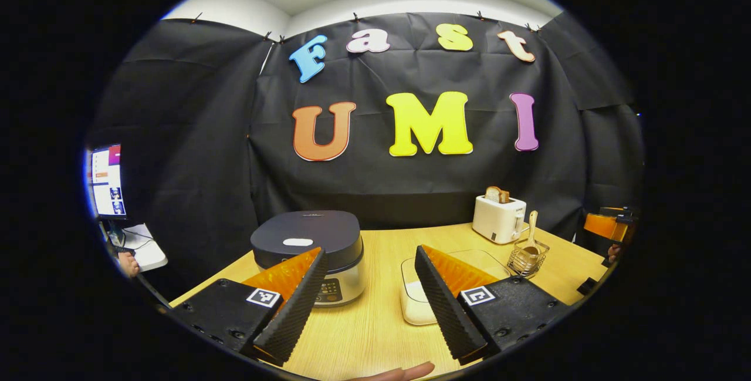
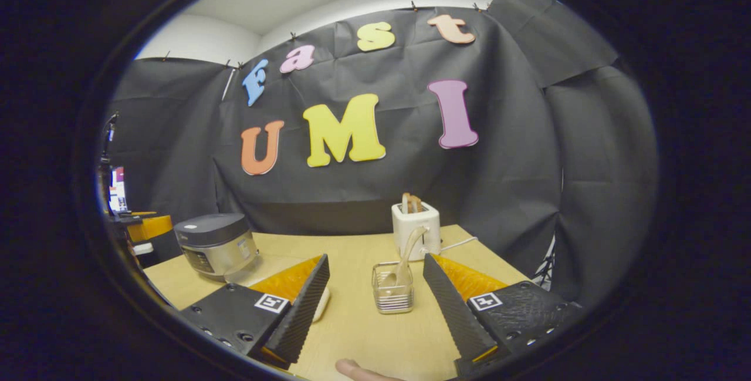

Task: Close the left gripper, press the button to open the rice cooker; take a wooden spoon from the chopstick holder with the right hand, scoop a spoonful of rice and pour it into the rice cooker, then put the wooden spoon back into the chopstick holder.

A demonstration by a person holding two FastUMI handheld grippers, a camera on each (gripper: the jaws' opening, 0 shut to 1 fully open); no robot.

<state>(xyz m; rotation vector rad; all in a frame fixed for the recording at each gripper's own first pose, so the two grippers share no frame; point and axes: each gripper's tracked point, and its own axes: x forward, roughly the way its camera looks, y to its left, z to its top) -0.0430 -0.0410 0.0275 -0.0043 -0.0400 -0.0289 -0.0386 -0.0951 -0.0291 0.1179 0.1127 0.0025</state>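
In the left gripper view, the left gripper (image 1: 369,304) hangs over the table (image 1: 364,334) with its fingers spread wide, holding nothing. The rice cooker (image 1: 308,252), lid down, sits just behind its left finger, and a clear box of rice (image 1: 413,302) lies behind its right finger. Farther right stand the wire holder (image 1: 528,258) with the wooden spoon (image 1: 532,231), and a toaster (image 1: 499,216). In the right gripper view, the right gripper (image 2: 375,304) is equally wide apart and empty, the holder standing between its fingers, a little beyond them.
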